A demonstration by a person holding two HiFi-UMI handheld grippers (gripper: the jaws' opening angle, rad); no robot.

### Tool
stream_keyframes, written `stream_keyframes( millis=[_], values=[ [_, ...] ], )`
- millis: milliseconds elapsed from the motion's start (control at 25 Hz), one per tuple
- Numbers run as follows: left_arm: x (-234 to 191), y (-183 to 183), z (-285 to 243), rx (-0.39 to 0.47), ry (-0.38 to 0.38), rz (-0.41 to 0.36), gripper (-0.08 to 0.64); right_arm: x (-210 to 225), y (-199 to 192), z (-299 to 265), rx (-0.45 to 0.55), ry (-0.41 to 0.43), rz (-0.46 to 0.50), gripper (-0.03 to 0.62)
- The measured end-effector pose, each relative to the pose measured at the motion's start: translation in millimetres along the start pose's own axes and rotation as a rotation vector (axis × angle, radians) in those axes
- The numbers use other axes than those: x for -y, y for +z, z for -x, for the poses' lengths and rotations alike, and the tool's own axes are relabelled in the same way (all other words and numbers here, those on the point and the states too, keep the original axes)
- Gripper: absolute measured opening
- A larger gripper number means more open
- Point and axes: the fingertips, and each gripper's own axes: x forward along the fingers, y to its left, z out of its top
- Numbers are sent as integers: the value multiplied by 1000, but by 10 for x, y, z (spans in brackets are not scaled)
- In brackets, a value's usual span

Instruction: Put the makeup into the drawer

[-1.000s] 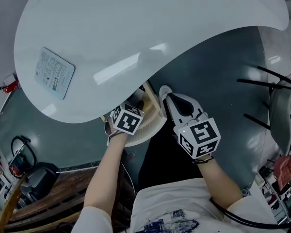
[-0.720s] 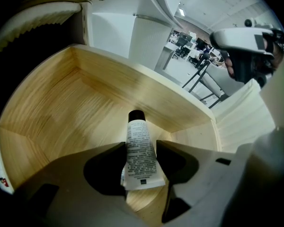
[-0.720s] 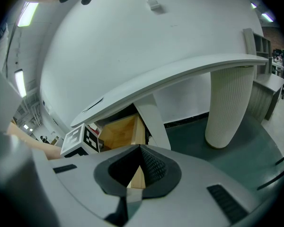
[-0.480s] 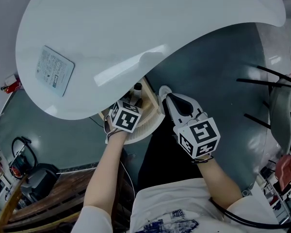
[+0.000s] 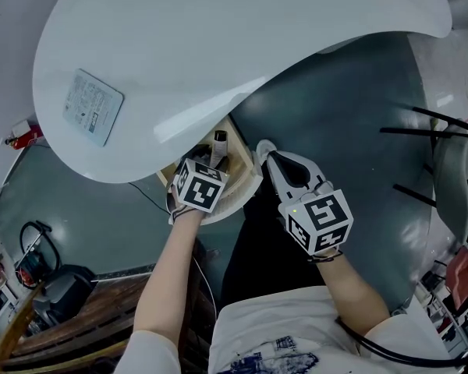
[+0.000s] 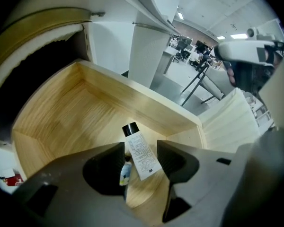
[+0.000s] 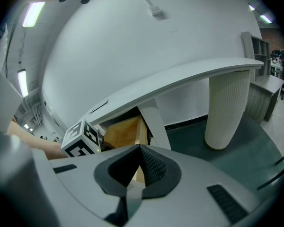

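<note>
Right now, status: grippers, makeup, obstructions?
Left gripper open above drawer. Right gripper shut by drawer front. Makeup tube lying on drawer floor, ungripped. No obstruction seen.

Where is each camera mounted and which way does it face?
Head view: on the person's head, steeply down onto the white curved tabletop; forearms, left gripper, right gripper show.
Left gripper view: on that gripper, looking down into the open wooden drawer at a white black-capped tube; its open fingers show.
Right gripper view: on that gripper, facing the drawer under the tabletop; its shut fingers show.
Shared: all three see the drawer.
</note>
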Motion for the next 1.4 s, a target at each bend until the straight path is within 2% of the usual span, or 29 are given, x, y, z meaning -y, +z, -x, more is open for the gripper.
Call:
stream_keyframes(
  millis=[560,760,960,1400],
  values=[
    [290,291,400,82,30,-49,247,-117,24,369,48,-5,20,20],
    [343,367,764,152,43,-20,245,-301,130,537,71,10,52,20],
    [355,419,1230,228,81,-5,236,-529,353,698,111,31,98,20],
    [292,345,2528,422,175,114,204,-1291,1161,1104,203,100,256,20]
  ],
)
